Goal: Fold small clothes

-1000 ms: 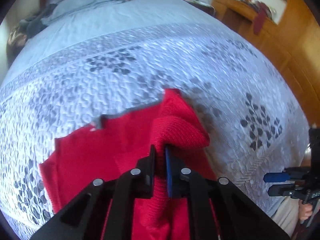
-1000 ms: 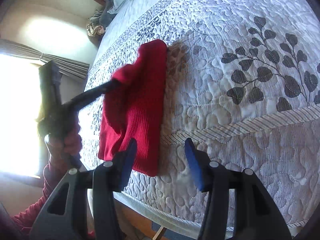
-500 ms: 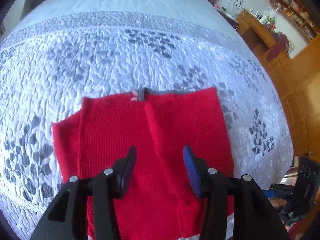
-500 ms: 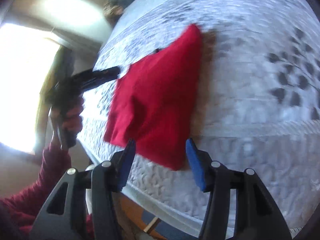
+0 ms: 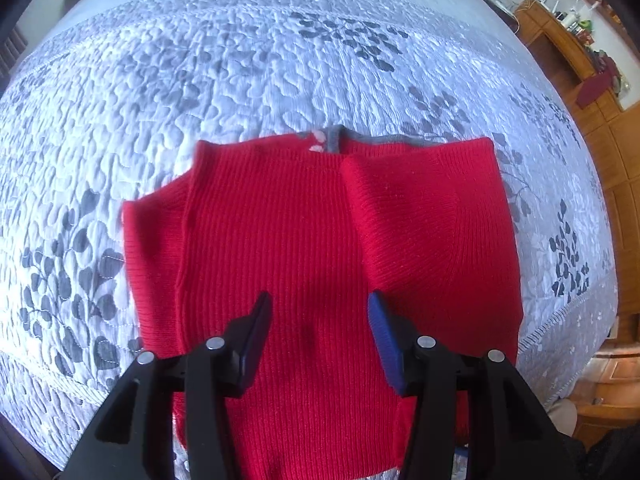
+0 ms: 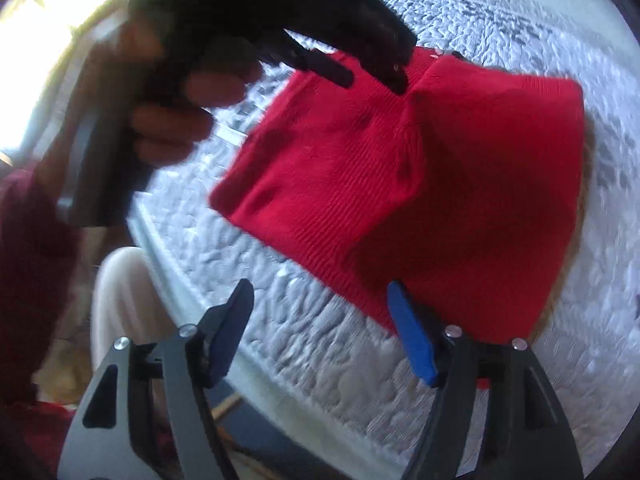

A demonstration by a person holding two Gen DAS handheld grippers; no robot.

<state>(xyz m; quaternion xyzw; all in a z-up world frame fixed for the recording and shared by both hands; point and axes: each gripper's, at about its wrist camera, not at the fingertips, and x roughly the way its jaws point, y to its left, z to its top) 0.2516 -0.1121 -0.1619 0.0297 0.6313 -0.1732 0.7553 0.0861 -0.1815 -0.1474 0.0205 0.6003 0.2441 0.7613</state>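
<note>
- Sweater [image 5: 304, 248] lies on the bed [image 5: 240, 60], one side folded in; more folds look left.
- Left gripper [image 5: 318, 316] hovers over it, jaws opening, pinching nothing.
- Right gripper [image 6: 320, 312] likewise opening, empty, at the hem.

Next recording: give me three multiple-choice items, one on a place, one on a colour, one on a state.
1. Where does the red ribbed knit garment lie?
A. on the quilted white bedspread with grey leaves
B. on a wooden floor
C. in a basket

2. What colour is the trim at its neckline?
A. yellow
B. grey
C. green

3. What is between the pads of the left hand-held gripper?
A. a pinched sleeve
B. a coat hanger
C. nothing gripped

Key: 1 A, quilt surrounds it; 2 B, a grey strip shows at the top edge; 3 C, the opening jaws stand apart above the flat knit.
</note>
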